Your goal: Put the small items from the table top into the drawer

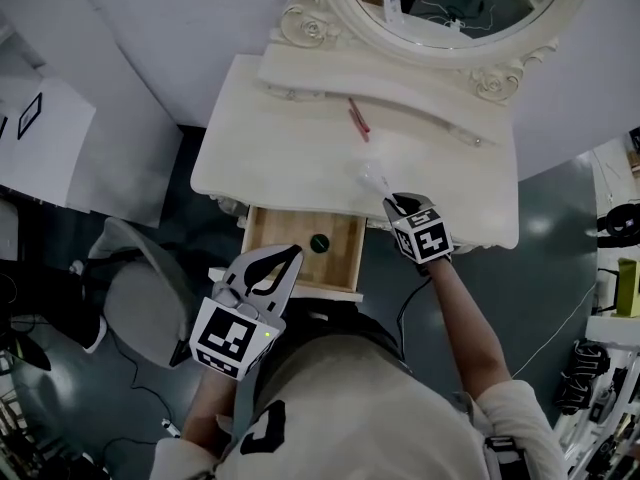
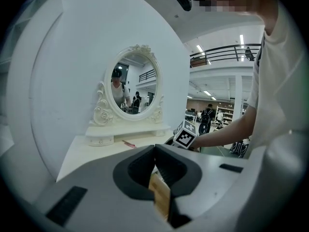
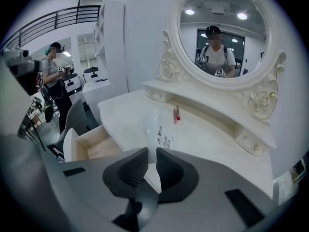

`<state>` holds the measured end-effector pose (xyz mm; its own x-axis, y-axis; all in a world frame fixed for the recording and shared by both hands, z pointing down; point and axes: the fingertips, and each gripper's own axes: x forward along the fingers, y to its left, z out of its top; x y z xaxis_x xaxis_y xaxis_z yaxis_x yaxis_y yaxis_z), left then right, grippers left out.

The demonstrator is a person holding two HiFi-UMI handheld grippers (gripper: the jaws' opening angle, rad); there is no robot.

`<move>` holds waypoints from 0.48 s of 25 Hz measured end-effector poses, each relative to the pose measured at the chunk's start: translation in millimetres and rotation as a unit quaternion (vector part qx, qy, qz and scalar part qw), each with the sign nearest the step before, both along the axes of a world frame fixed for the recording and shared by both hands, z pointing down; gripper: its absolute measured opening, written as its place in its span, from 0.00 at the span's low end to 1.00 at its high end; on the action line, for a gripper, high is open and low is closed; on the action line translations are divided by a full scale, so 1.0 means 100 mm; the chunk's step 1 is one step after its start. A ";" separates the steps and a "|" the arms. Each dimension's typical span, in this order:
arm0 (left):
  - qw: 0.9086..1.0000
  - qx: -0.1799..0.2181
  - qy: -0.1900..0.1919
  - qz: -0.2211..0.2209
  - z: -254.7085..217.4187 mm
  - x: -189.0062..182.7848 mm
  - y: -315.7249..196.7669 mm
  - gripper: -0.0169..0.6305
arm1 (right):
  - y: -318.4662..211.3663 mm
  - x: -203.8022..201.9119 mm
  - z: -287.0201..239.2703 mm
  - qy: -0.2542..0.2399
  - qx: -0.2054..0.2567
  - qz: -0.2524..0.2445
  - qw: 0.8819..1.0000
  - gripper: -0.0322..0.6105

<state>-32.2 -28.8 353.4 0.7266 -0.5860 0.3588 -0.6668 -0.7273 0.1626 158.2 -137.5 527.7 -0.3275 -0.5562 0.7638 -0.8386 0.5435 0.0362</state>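
The right gripper [image 1: 397, 205] pinches a clear, label-printed plastic bottle [image 3: 161, 132] with its jaws nearly together, just beyond the open wooden drawer [image 1: 262, 243]. The left gripper [image 1: 291, 254] is closed and empty over the drawer's front. A dark round cap [image 1: 319, 243] lies inside. A slim red stick [image 1: 358, 118] lies well beyond the drawer on the smooth cream table top [image 1: 270, 158].

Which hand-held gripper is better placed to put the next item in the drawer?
Right. The right hand-held gripper grips the clear tube at the table edge beside the open drawer; the left hand-held gripper is shut, by the drawer front.
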 end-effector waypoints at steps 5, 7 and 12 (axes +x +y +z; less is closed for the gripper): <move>1.000 -0.002 0.006 0.013 -0.01 -0.14 0.07 0.12 | 0.16 -0.17 -0.22 0.012 0.024 -0.008 1.000 0.15; 1.000 -0.001 0.010 0.018 0.00 -0.18 0.08 0.12 | 0.25 -0.22 -0.29 0.010 0.030 -0.004 1.000 0.15; 0.999 0.009 0.011 0.030 -0.01 -0.21 0.11 0.12 | 0.47 -0.25 -0.44 0.016 0.046 -0.004 0.999 0.15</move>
